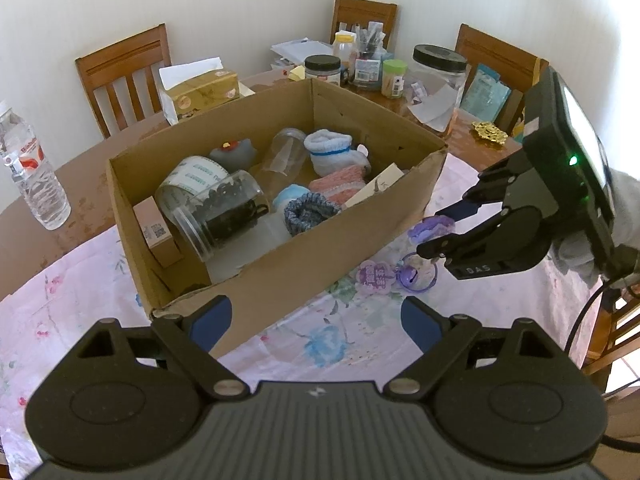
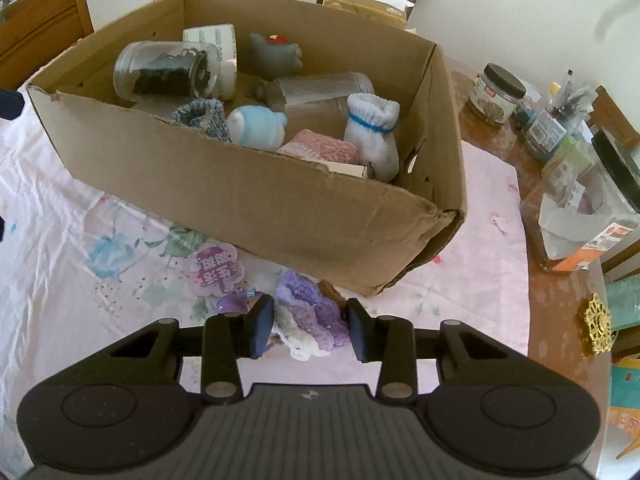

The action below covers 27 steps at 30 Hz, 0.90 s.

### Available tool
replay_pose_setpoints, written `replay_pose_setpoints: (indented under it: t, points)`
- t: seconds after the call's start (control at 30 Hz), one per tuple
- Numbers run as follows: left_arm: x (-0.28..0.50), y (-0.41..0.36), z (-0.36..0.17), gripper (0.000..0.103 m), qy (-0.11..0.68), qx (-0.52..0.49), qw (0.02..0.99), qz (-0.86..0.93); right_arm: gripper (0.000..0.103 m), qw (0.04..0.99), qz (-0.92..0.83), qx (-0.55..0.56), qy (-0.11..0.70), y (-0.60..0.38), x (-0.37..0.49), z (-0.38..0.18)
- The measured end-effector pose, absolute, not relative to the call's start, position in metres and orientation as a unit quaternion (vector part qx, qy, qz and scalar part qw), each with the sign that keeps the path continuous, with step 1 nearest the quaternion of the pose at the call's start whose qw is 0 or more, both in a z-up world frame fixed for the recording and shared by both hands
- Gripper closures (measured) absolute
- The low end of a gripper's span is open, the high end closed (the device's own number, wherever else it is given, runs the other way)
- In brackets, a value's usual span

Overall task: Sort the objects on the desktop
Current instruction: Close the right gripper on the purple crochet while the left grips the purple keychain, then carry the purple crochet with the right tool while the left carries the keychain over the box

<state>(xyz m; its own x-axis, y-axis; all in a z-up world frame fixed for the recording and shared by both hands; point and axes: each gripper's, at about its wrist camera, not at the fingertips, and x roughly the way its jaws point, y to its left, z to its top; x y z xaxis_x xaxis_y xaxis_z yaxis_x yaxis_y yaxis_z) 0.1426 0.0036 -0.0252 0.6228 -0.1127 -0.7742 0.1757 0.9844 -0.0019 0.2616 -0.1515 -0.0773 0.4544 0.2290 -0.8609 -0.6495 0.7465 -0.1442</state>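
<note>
An open cardboard box point(image 1: 280, 276) stands on the floral cloth and holds jars, knitted pieces, small toys and a roll of tape. In front of it lies a purple crocheted piece point(image 2: 308, 308), and my right gripper point(image 2: 310, 320) is shut on it, both pads pressing its sides. The left wrist view shows that same right gripper point(image 1: 436, 232) at the box's right corner with the crocheted piece point(image 1: 432, 226) between its fingers. A purple flower-shaped tag point(image 2: 214, 270) and a small purple bell point(image 2: 232, 304) lie just left of it. My left gripper point(image 1: 316, 320) hangs open over the cloth before the box, holding nothing.
A water bottle point(image 1: 32, 172) stands left of the box and a tissue box point(image 1: 200, 92) behind it. Lidded jars point(image 1: 440, 72), a pen pot and papers crowd the far right of the table, with a gold ornament point(image 1: 488, 132) near the edge. Wooden chairs ring the table.
</note>
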Motion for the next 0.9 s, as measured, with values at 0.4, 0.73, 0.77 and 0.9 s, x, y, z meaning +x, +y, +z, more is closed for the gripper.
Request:
replay_pose_setpoints:
  t: [0.4, 0.73, 0.77, 0.9]
  points:
    - [0.138, 0.005, -0.033, 0.011, 0.429, 0.028, 0.9, -0.074, 0.06, 0.798, 0.314, -0.288, 0.425, -0.152, 0.244, -0.03]
    - [0.136, 0.008, -0.039, 0.011, 0.427, 0.014, 0.901, -0.077, 0.06, 0.795, 0.334, -0.313, 0.399, -0.15, 0.243, 0.024]
    - [0.135, 0.007, -0.039, 0.011, 0.426, 0.014, 0.901, -0.077, 0.06, 0.796, 0.335, -0.314, 0.394, -0.149, 0.245, 0.031]
    - [0.135, 0.009, -0.04, 0.011, 0.423, 0.01, 0.903, -0.075, 0.06, 0.807, 0.334, -0.311, 0.374, -0.146, 0.254, 0.056]
